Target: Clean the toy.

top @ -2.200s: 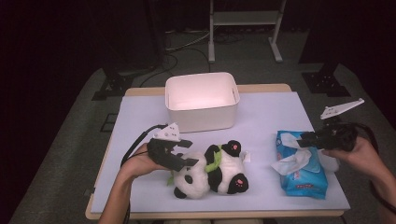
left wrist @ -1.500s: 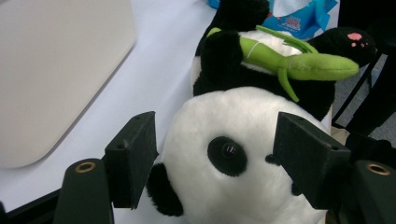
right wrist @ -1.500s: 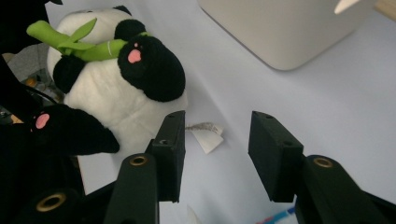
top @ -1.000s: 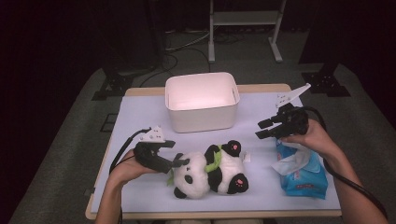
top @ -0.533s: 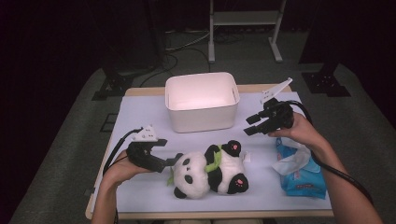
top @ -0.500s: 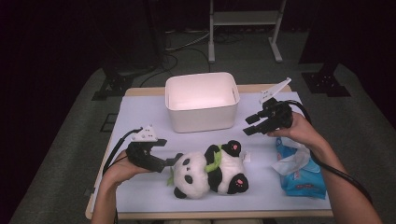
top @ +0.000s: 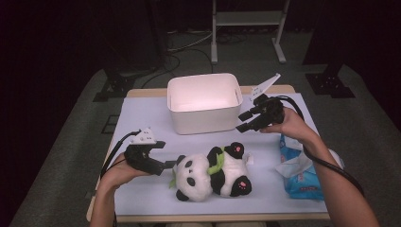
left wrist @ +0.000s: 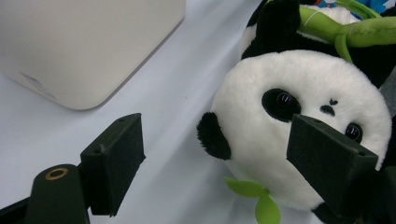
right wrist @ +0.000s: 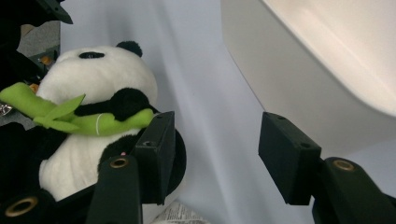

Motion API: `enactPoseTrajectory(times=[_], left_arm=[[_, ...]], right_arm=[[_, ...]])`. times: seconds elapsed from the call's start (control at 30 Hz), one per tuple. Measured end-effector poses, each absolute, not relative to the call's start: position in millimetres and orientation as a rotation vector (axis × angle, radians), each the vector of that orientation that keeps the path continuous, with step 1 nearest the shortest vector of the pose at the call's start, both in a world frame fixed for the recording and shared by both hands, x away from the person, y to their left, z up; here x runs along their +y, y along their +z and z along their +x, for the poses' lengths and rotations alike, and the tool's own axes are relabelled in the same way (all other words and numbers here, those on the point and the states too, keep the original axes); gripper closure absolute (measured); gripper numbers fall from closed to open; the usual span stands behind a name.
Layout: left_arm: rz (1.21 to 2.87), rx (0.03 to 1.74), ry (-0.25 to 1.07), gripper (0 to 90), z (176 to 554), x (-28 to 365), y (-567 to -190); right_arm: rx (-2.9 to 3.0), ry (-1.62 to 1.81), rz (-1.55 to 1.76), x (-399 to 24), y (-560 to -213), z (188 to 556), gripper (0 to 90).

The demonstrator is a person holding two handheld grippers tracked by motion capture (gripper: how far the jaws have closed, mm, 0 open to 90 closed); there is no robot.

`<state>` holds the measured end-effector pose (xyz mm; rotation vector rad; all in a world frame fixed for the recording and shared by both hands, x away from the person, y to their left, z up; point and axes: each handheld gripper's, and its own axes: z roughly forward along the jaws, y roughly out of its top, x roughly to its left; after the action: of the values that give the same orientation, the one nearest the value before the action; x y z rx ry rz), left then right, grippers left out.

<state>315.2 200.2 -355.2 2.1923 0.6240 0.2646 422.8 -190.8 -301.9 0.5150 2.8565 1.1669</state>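
A panda plush (top: 213, 172) holding a green bamboo sprig lies on its back near the table's front edge, head to the left. My left gripper (top: 171, 164) lies low at the left, open, its tips right at the panda's head. In the left gripper view the head (left wrist: 299, 135) lies just beyond the open left gripper (left wrist: 222, 163), one black ear in the gap. My right gripper (top: 239, 122) hovers open by the right front corner of the white bin (top: 203, 101), above the panda's feet. The right gripper view shows that gripper (right wrist: 223, 156) with nothing between its pads, the panda (right wrist: 93, 107) to its left and the bin wall (right wrist: 327, 60) to its right.
A blue pack of wipes (top: 302, 175) with a tissue sticking out lies at the front right, under my right forearm. A pale mat (top: 142, 118) covers the table. Beyond the table's far edge there are a dark floor and metal stand legs (top: 246, 19).
My right gripper has left the wipes pack and travelled left and back to the bin's right front corner. The left gripper drew back a little from the panda's head. The panda has stayed put.
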Motion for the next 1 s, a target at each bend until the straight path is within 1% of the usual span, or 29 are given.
enactPoseTrajectory(times=[0.43,0.83,1.0], left_arm=[[2.177,0.619,0.243,16.9,316.3,201.5,-355.7],[2.181,0.613,0.228,16.8,316.6,200.3,-357.1],[2.17,0.623,0.218,16.8,318.5,201.6,-358.1]], right_arm=[[2.849,1.132,0.46,-168.2,-287.3,441.6,47.1],[2.87,1.07,0.425,-146.5,-283.2,467.0,51.5],[2.88,1.055,0.434,-139.7,-284.5,478.9,51.9]])
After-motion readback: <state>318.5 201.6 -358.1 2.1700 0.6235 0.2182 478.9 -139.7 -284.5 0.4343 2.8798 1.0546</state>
